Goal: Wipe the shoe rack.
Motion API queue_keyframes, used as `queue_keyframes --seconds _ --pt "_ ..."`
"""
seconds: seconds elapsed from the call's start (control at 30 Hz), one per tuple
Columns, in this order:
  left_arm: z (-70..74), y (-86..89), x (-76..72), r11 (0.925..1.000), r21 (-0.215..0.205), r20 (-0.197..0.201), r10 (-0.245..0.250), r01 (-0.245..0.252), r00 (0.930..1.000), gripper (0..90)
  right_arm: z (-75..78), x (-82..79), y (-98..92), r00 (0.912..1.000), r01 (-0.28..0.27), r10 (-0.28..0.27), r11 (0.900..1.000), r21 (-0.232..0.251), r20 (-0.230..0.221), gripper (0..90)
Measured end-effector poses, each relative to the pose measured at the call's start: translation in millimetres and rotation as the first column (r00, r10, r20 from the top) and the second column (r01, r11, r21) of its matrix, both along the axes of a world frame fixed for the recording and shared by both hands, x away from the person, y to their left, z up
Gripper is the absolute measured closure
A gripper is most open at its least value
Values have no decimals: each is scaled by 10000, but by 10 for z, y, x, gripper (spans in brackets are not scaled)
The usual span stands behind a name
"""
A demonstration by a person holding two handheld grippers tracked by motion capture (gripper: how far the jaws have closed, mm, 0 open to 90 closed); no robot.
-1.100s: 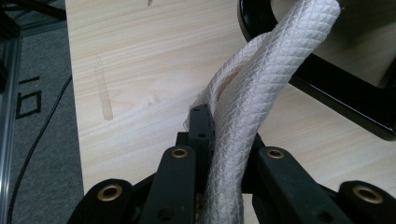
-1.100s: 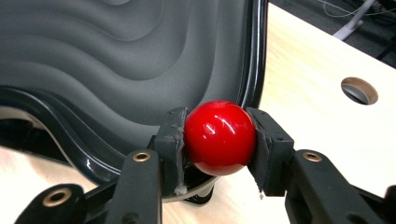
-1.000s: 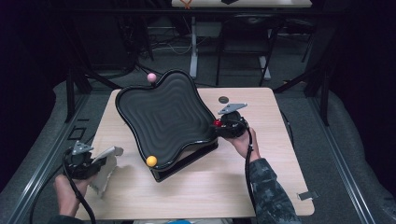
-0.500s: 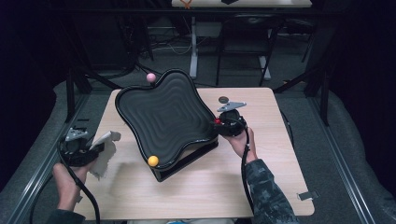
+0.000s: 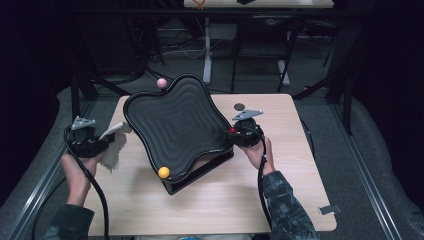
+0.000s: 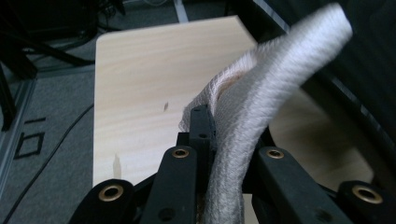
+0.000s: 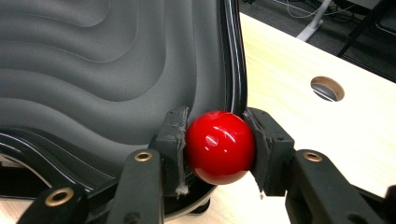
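Note:
A black wavy tray (image 5: 175,117) rests tilted on a black base at the table's middle. Coloured balls sit at its corners: a pink ball (image 5: 161,83) at the far corner, an orange ball (image 5: 163,172) at the near one, a red ball (image 5: 232,130) on the right. My right gripper (image 5: 236,132) is shut on the red ball (image 7: 219,147), its pads pressing both sides beside the tray's rim (image 7: 232,70). Left of the tray, my left gripper (image 5: 107,136) is shut on a white cloth (image 5: 116,147), held above the table. The cloth (image 6: 261,93) curls up past the shut jaws of that gripper (image 6: 208,121).
The light wooden table (image 5: 280,190) has a round hole (image 5: 239,106) behind the right gripper, also seen as the hole (image 7: 327,88) in the right gripper view. Grey floor, black frame legs and cables lie around the table. A small clip (image 5: 328,209) hangs at the right front edge.
My left hand has lifted and drawn toward the table's left edge, carrying the cloth up off the wood. The right gripper and the tray have stayed put.

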State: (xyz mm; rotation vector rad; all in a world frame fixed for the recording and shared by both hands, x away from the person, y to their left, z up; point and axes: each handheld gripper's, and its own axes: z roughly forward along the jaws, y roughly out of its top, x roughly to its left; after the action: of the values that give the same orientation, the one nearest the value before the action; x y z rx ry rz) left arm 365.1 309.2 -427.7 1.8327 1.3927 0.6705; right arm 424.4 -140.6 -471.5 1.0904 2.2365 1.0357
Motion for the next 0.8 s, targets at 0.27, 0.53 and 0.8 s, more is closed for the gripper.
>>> queue_keyframes --seconds 0.27,0.53,0.8 --pt "192 -44 274 10000 17 194 -44 44 9998 823 -5 -5 6 10000 22 -22 10000 -12 52 602" --pt "302 -149 500 9996 281 307 65 -73 9995 821 -9 -8 6 10000 20 -20 10000 -36 71 603" --pt "355 -138 643 9995 236 267 197 -203 9995 820 -11 -7 2 10000 -2 2 10000 -20 82 604"
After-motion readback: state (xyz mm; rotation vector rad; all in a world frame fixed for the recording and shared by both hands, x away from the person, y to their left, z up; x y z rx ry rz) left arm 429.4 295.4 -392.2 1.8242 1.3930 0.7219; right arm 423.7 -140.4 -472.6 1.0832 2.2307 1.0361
